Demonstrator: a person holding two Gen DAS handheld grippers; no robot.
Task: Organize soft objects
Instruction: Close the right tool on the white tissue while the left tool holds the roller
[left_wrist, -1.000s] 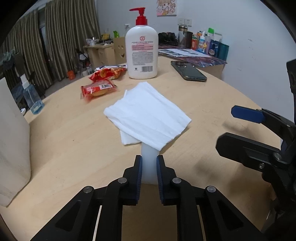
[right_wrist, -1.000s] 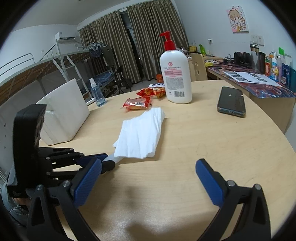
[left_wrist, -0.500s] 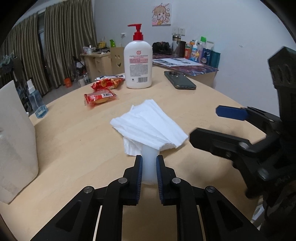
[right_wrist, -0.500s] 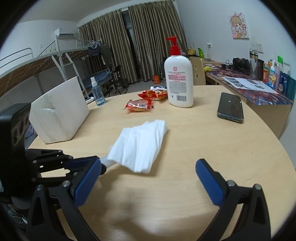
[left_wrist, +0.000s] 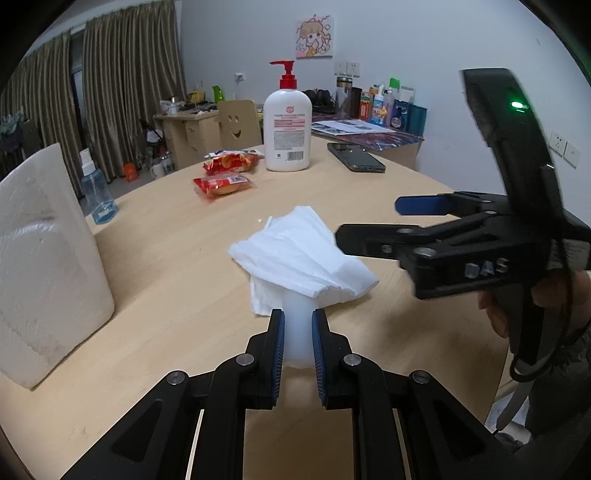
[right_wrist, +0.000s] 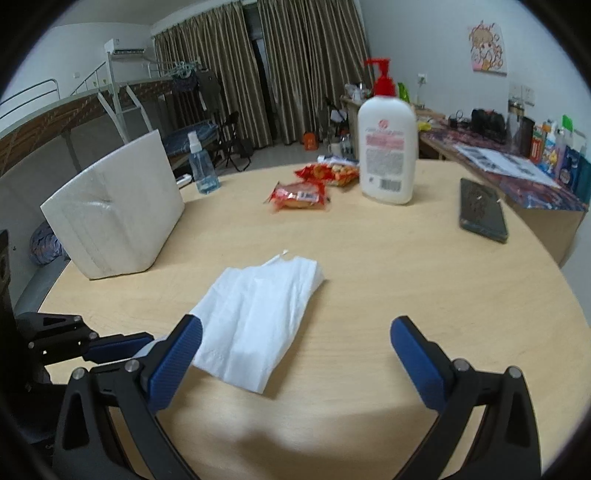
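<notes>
A white tissue (left_wrist: 301, 254) is draped over a small white bottle-like object (left_wrist: 297, 332) that my left gripper (left_wrist: 298, 325) is shut on, just above the round wooden table (left_wrist: 166, 258). The tissue also shows in the right wrist view (right_wrist: 255, 314), hanging from the left gripper's tips (right_wrist: 122, 343). My right gripper (right_wrist: 295, 339) is open and empty, hovering over the table just right of the tissue; it shows in the left wrist view (left_wrist: 369, 221) with its jaws spread beside the tissue.
A white foam block (left_wrist: 48, 266) stands at the table's left. Two red snack packets (left_wrist: 223, 184), a white pump bottle (left_wrist: 288, 129), a black phone (left_wrist: 356, 157) and a blue spray bottle (left_wrist: 96, 192) sit at the far side. A cluttered desk (right_wrist: 517, 162) is behind.
My left gripper has lifted the tissue-covered object higher and pulled back. My right gripper has moved in closer to the tissue from the right, still open.
</notes>
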